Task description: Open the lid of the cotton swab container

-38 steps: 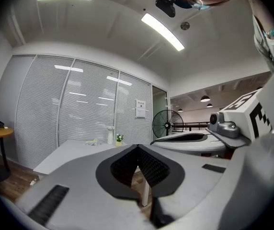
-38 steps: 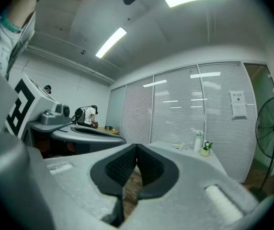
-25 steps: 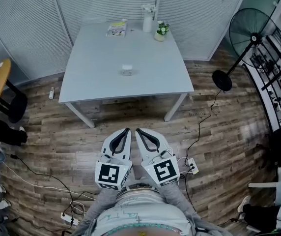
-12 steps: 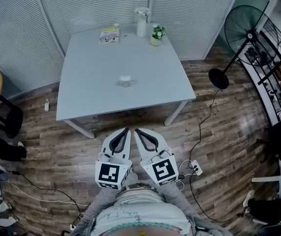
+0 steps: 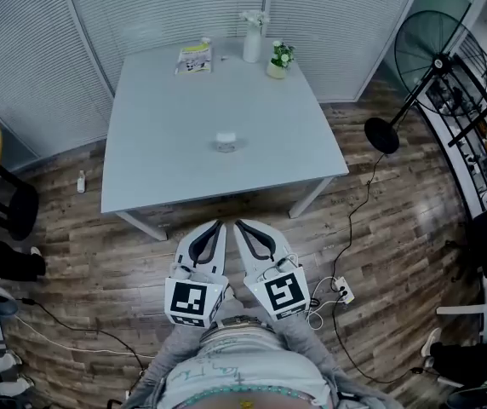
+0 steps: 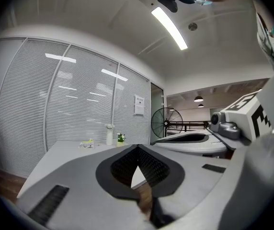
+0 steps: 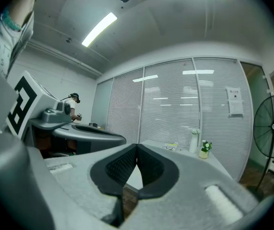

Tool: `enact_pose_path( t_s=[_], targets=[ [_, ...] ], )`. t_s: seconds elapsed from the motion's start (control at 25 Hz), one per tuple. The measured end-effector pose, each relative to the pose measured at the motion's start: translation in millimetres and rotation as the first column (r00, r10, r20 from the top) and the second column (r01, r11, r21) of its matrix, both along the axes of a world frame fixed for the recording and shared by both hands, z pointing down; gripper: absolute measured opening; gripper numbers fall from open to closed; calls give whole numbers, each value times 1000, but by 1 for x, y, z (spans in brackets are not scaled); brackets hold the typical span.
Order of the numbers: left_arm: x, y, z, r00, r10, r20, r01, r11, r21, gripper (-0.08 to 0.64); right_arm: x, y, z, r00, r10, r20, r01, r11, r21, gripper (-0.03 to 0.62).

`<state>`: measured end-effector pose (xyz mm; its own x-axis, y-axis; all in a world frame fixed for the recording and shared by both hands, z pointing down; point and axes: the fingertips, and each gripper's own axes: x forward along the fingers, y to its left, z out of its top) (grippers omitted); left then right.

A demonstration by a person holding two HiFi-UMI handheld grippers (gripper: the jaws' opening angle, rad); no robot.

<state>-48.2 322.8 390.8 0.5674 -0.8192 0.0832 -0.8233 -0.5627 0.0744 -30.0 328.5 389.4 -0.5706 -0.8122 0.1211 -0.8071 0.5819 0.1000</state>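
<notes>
Swab container (image 5: 225, 141) upright on table (image 5: 158, 160), left gripper (image 5: 220, 225), right gripper (image 5: 238, 225) fingers closed, empty.

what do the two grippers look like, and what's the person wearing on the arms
The left hand-held gripper and right hand-held gripper have pale grey, leaf-shaped shells that taper to a tip around a dark cut-out. The pads are black and cross-hatched. Each carries a white cube with black square markers at its back. The sleeves are grey.
</notes>
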Motion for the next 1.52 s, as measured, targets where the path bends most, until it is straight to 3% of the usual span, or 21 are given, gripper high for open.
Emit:
enact_pose_path(
  t_s=[0.44,0.72,1.52],
  targets=[
    [-12,-13,2,1000,23,-10,-23,1000,-14,-2,-4,-16,6,999,51,3,-51,999,-18,2],
    [-15,-30,7,1000,8,-5,-8,1000,-22,-2,-4,-36,11,1000,30,1,-30,999,-20,2],
    [0,-199,3,999,-32,16,32,999,-34,-2,-7,-203,2,998,-68,13,68,997,-47,2]
  ],
)
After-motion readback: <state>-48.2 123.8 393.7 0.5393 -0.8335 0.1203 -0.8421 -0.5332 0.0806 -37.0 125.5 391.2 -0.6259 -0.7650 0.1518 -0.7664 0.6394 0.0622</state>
